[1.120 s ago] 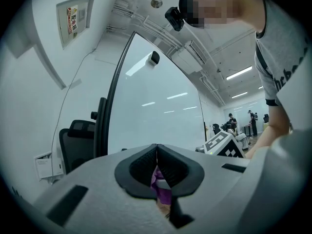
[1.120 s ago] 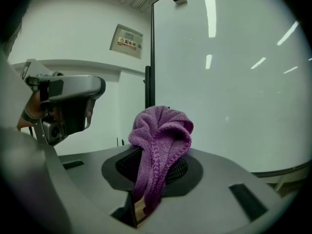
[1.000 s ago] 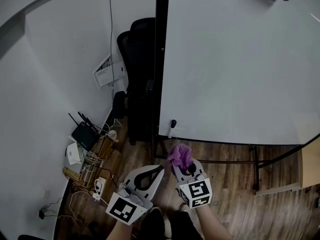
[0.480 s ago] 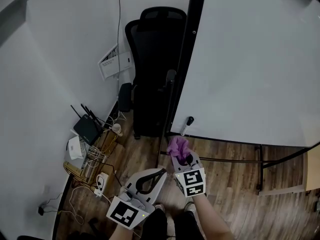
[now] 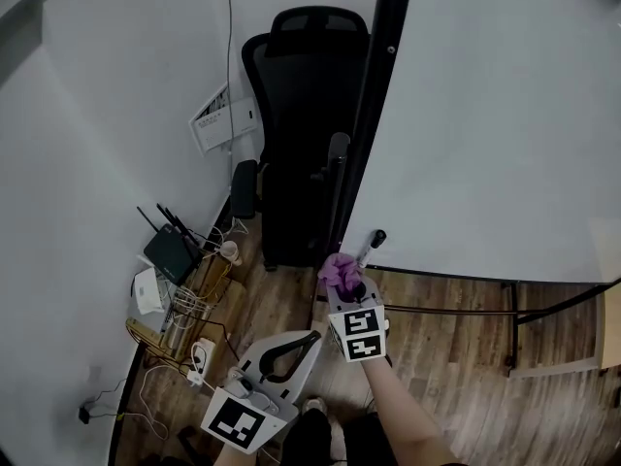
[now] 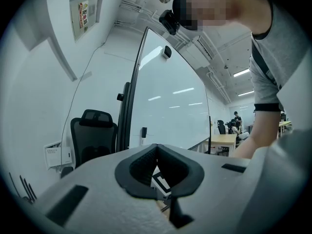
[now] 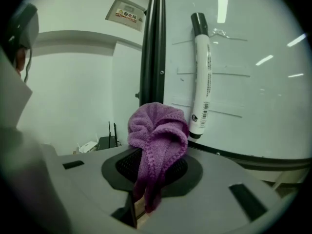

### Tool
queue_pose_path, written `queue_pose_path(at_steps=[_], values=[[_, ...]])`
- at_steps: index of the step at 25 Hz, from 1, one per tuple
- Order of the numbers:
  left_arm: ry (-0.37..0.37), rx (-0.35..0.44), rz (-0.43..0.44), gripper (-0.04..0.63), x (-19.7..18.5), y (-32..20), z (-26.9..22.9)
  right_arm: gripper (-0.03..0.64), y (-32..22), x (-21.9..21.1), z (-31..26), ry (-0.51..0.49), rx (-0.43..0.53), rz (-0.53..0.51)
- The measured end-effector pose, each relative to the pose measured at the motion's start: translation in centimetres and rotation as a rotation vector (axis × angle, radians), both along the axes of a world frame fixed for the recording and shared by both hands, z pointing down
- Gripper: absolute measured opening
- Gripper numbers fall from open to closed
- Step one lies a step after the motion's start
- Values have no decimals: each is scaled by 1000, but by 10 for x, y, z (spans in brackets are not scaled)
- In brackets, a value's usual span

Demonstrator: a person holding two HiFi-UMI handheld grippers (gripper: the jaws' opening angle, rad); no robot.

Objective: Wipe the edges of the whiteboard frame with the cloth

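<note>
The whiteboard (image 5: 495, 115) fills the right of the head view, with its black frame (image 5: 383, 115) running down the left side. A purple cloth (image 5: 339, 269) bunches out of my right gripper (image 5: 343, 284), which is shut on it just below the board's lower left corner. In the right gripper view the cloth (image 7: 158, 130) sits in front of the frame (image 7: 152, 48), beside a marker pen (image 7: 201, 77) stuck on the board. My left gripper (image 5: 310, 338) hangs lower and to the left, shut with nothing in it (image 6: 157, 147).
A black office chair (image 5: 301, 134) stands left of the frame. Against the wall sit a router (image 5: 170, 253), a wire rack with cables (image 5: 184, 314) and a power strip (image 5: 201, 357). The board's stand bars (image 5: 466, 311) cross the wooden floor.
My right gripper has carried the cloth up and forward, closer to the board's lower left corner. The left gripper has dropped back a little towards me. The head view has swung left.
</note>
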State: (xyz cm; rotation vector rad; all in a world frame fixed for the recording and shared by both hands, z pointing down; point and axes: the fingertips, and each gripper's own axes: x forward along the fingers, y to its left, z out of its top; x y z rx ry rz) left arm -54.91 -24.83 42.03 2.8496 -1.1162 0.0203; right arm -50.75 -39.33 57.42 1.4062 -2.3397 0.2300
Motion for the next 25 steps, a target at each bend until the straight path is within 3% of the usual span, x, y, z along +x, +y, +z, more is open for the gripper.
queue_pose_path(at_steps=[7, 25], values=[[-16, -10, 4, 17, 2, -4, 4, 81, -5, 16, 1, -43, -11, 46], [-28, 3, 68, 17, 35, -6, 2, 79, 3, 67, 0, -5, 9, 112]])
